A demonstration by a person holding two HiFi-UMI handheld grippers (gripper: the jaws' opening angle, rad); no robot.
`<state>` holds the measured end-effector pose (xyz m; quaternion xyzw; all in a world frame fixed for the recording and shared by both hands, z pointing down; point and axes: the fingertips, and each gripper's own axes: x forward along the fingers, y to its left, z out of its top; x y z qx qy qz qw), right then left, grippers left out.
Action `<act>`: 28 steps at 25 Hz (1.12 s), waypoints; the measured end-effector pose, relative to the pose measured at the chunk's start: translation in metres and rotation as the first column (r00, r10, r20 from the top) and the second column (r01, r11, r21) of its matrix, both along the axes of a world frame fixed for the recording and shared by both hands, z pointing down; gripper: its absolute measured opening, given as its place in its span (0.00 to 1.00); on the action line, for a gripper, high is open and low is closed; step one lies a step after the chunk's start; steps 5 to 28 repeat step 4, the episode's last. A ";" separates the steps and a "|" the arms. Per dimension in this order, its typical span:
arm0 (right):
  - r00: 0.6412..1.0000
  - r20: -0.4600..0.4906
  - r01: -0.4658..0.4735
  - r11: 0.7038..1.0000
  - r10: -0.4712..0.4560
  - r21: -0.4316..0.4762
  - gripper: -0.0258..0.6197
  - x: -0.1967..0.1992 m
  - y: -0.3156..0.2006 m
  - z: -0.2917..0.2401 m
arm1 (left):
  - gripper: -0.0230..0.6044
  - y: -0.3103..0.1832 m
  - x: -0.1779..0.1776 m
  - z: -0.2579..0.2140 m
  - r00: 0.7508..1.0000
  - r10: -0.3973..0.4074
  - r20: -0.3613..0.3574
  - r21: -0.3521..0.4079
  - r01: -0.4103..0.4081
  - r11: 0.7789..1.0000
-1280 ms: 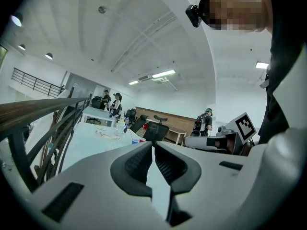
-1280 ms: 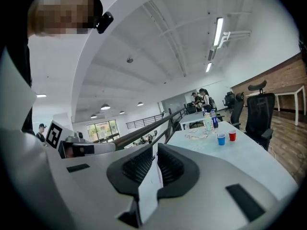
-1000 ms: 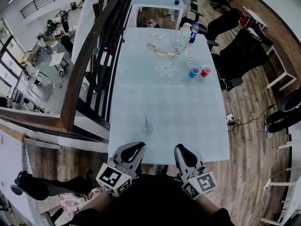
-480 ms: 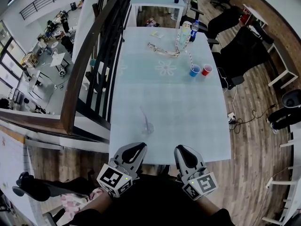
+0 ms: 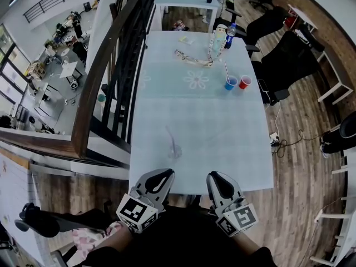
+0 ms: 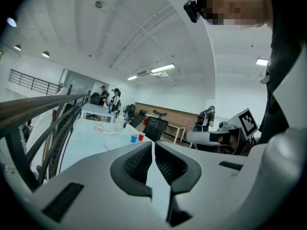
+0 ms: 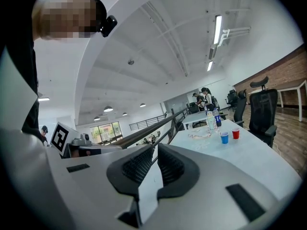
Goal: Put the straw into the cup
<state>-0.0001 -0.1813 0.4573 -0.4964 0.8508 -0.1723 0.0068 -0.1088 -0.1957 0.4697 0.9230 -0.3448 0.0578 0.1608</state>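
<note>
Bright, even light from ceiling strip lamps (image 7: 218,23); soft shadows; strong fisheye bending at dark edges; tabletop (image 5: 206,121) pale, mildly glary.

Left tongs (image 5: 160,176): held low in front of the body, pointing forward and slightly downward. Jaws closed together, left ribbed pads (image 6: 137,164) meeting at the tips. Left marker cube (image 5: 137,212) sits at the rear, left forearm (image 5: 109,242) behind it.

Right tongs (image 5: 218,180): beside the left, roughly parallel, with a similar slight downward tilt. Jaws closed together, right ribbed pads (image 7: 139,166) meeting at the tips. Right marker cube (image 5: 237,218) at the rear.
</note>
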 end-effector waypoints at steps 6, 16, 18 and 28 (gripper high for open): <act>1.000 0.010 -0.007 1.000 0.007 -0.004 0.13 0.003 0.000 0.001 | 0.09 0.001 0.003 0.001 1.000 0.005 0.010 0.003 -0.005 1.000; 1.000 0.010 -0.007 1.000 0.007 -0.004 0.13 0.003 0.000 0.001 | 0.09 0.001 0.003 0.001 1.000 0.005 0.010 0.003 -0.005 1.000; 1.000 0.010 -0.007 1.000 0.007 -0.004 0.13 0.003 0.000 0.001 | 0.09 0.001 0.003 0.001 1.000 0.005 0.010 0.003 -0.005 1.000; 1.000 0.010 -0.007 1.000 0.007 -0.004 0.13 0.003 0.000 0.001 | 0.09 0.001 0.003 0.001 1.000 0.005 0.010 0.003 -0.005 1.000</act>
